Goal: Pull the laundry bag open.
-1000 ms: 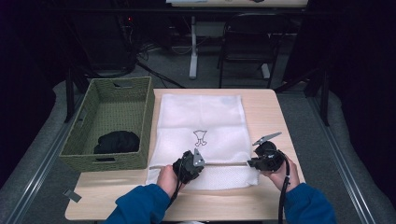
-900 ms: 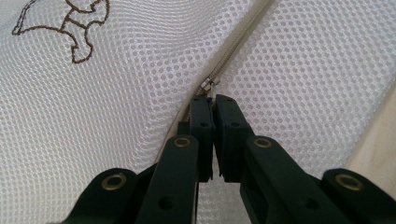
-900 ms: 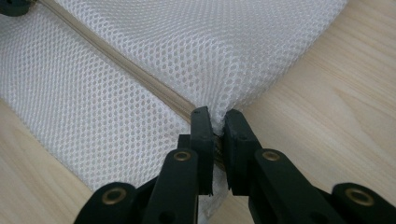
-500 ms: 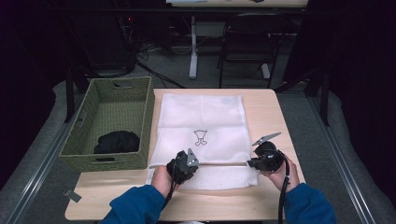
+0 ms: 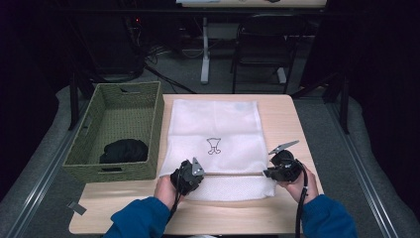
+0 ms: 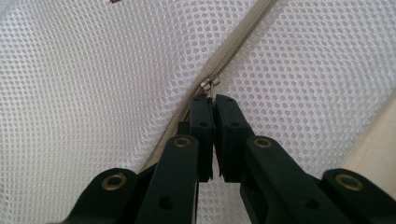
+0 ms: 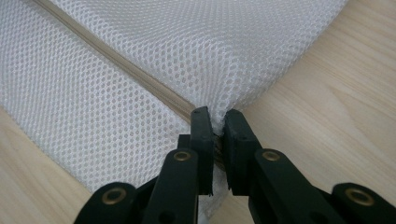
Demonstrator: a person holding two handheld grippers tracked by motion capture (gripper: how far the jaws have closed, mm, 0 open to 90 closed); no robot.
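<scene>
Pinching the zipper pull (image 6: 209,86) with its fingers together, the left gripper (image 5: 186,174) worked along the mesh laundry bag (image 5: 213,129) lying flat on the counter (image 5: 289,124), while the right gripper (image 5: 282,168) clamped the bag's corner, apparently to keep the zipper taut.

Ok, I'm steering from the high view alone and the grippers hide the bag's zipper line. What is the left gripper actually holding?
Observer: The left gripper is shut on the zipper pull of the white mesh laundry bag.
Operator: And the right one?
Observer: The right gripper pinches the mesh at the bag's edge, where the zipper tape ends.
Operator: Is the zipper open ahead of the slider?
Observer: No, beyond the slider the zipper teeth are closed.
Operator: Is the right corner flat?
Observer: No, it is lifted off the wooden table.
</scene>
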